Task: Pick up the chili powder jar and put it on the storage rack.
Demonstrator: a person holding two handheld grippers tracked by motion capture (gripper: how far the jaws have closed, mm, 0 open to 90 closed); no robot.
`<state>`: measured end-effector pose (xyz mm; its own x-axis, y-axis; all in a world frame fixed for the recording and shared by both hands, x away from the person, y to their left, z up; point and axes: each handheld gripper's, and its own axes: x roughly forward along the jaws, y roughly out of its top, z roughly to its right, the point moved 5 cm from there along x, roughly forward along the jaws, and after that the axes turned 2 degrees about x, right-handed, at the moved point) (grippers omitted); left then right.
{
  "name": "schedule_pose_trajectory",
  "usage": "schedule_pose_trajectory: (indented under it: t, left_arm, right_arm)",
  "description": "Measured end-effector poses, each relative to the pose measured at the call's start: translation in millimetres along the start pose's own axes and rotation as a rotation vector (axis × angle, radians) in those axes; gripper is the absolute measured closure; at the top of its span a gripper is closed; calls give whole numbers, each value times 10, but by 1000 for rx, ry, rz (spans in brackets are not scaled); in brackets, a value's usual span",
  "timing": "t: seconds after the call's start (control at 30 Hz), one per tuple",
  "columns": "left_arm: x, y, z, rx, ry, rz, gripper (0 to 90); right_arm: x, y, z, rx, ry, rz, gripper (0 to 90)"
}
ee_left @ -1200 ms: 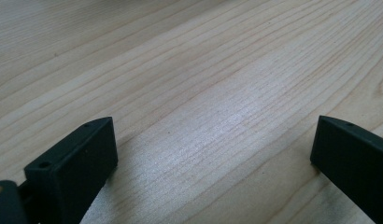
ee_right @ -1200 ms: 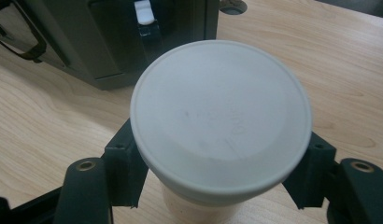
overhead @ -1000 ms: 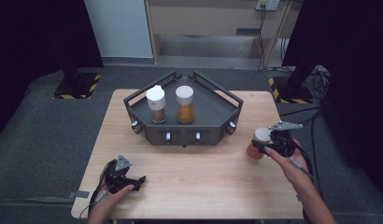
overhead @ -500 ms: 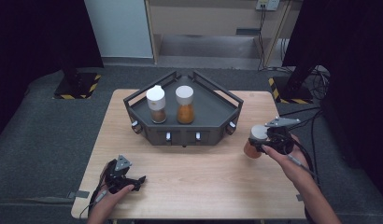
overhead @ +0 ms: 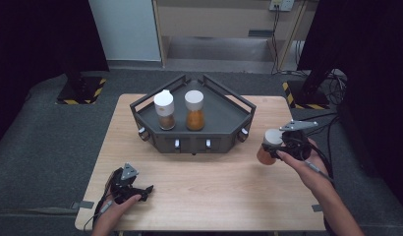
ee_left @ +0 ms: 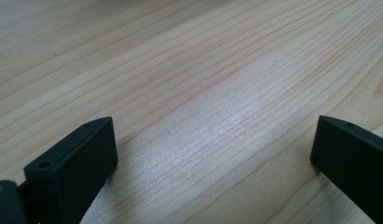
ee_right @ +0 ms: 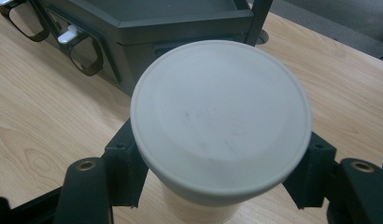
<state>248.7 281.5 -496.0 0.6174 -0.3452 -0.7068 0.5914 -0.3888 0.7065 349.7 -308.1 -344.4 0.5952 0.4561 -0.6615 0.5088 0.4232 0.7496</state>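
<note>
Right gripper view: right tool (ee_right: 220, 175) clamped on smooth, round-lidded white jar (ee_right: 221, 116); left tool (ee_left: 213, 154) apart.

I see a pale wooden table (overhead: 214, 191) on grey carpet (overhead: 47, 142), black curtains (overhead: 37, 34) at both sides, a light wall panel (overhead: 123, 29) beyond.

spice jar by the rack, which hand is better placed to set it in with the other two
Right. The right hand-held gripper is already shut on the spice jar, just beside the rack. The left hand-held gripper rests open and empty near the table's front edge, far from both.
</note>
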Motion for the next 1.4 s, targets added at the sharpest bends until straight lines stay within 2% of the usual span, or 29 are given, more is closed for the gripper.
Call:
schedule_pose_trajectory:
  t: [0.63, 1.4]
  left_arm:
    - [-1, 1, -2, 1, -1, -2, 0]
    - [0, 2, -5, 1, -3, -2, 0]
  right_arm:
    - [-135, 209, -75, -28, 4, -11, 341]
    - [-225, 515, -159, -57, 14, 1, 340]
